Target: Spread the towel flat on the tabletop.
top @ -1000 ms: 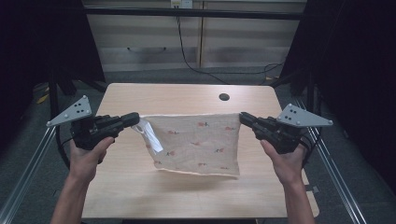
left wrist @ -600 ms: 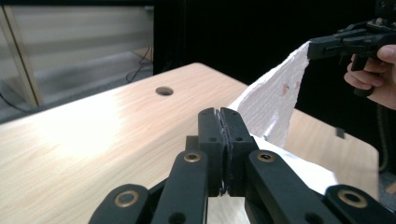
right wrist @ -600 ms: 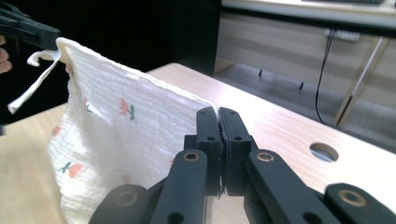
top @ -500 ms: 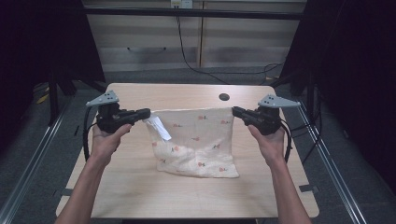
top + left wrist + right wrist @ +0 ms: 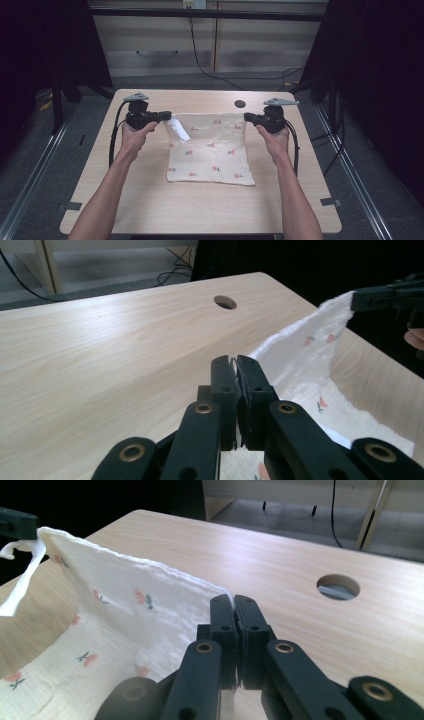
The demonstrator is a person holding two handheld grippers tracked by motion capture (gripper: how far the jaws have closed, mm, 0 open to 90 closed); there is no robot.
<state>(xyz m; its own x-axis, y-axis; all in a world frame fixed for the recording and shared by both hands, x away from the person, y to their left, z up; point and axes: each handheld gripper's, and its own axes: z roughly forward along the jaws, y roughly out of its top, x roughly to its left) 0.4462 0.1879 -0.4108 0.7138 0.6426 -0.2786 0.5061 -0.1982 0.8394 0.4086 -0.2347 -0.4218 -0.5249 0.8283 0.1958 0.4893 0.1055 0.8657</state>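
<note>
Holding 1 floral cloth (image 5: 212, 150) by its 2 far corners: left gripper (image 5: 165, 116) and right gripper (image 5: 248, 117), fingers clamped on fabric; near edge lies on wooden table (image 5: 200, 210).

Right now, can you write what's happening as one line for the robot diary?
left gripper: shut on cloth corner | right gripper: shut on other corner | cloth: far edge lifted, near part on table

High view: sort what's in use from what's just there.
In use:
cloth, far edge lifted
left tongs, shut on its far left corner
right tongs, shut on its far right corner

Just there:
table
round hole
white tag on the cloth
</note>
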